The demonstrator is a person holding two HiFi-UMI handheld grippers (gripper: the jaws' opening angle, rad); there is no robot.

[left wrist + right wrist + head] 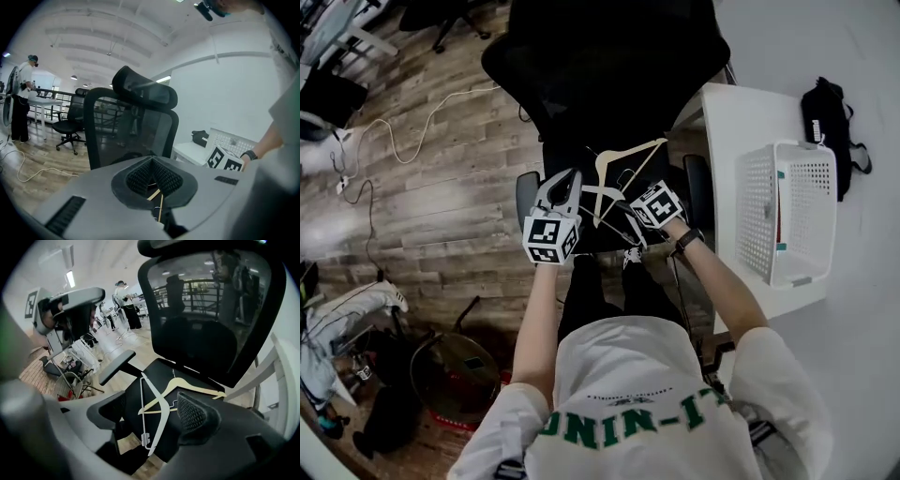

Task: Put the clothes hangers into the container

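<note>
Black office chair, white table, black bag, cable on wood floor.

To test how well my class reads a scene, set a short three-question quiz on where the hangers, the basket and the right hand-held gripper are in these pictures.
1. Multiple choice: the white basket stands A) on a windowsill, B) on the white table, C) on a shelf.
2. True or false: the wooden hanger and the white hanger lie inside the basket.
3. In one word: how do the jaws of the right hand-held gripper stand?

Key
1. B.
2. False: both lie on the chair seat.
3. Apart, gripping nothing.
</note>
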